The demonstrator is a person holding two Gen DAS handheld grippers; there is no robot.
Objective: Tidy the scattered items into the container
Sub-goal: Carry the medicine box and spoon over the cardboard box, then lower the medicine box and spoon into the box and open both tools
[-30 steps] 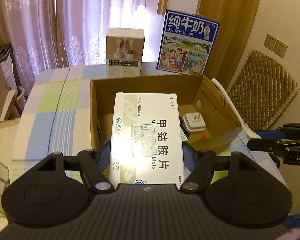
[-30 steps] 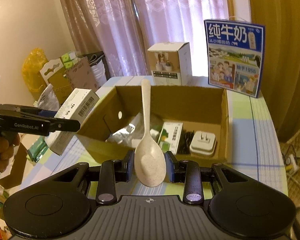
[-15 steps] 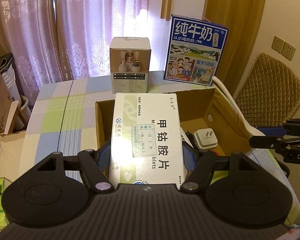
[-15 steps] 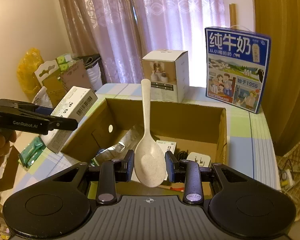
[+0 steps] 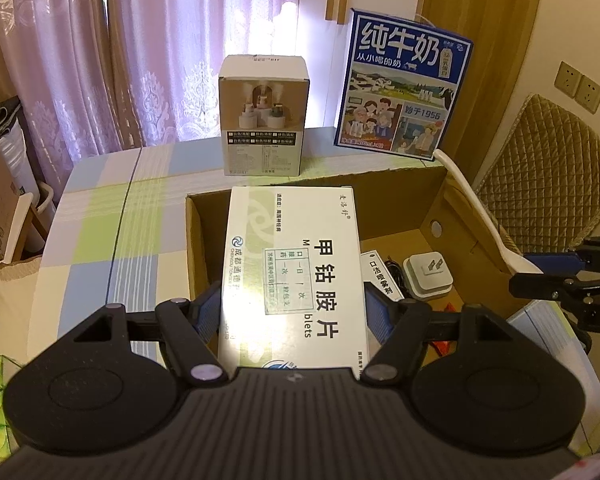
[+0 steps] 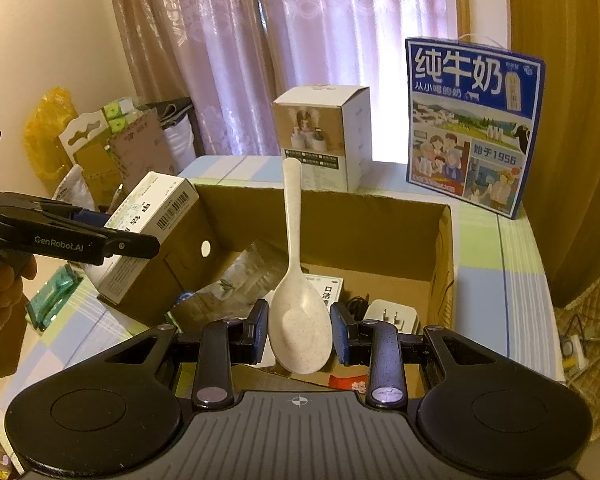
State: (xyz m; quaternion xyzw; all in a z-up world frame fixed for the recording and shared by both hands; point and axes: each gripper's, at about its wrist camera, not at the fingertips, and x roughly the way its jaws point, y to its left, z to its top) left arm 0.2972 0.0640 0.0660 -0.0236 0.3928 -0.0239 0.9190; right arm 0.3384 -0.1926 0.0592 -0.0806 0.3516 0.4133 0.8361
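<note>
A: Spoon [image 6: 300, 304] first: where is it?
B: In the right claw [image 6: 300, 334], bowl pinched between the blue pads, handle straight up, above the near edge of the cardboard box [image 6: 444, 240]. The bowl hides part of a small white carton inside, whose print is too cut off to read.
A: And the left claw [image 5: 294, 312]?
B: Clamped on a white medicine box [image 5: 294, 272] printed "甲钴胺片" and "blets"; its near end is covered by the claw body. It hangs over the cardboard box's left part and hides the floor there.
A: What lies inside?
B: Ahead of the right claw: a foil pouch [image 6: 244, 276], a white plug adapter [image 6: 390, 314], a dark cable, something red.
A: Beyond?
B: On the bench [image 5: 100, 240], a humidifier carton [image 5: 264, 120] and a blue milk case [image 5: 404, 84] reading "纯牛奶" and "1956". The other claw's arm reads "GenRobot.AI".
</note>
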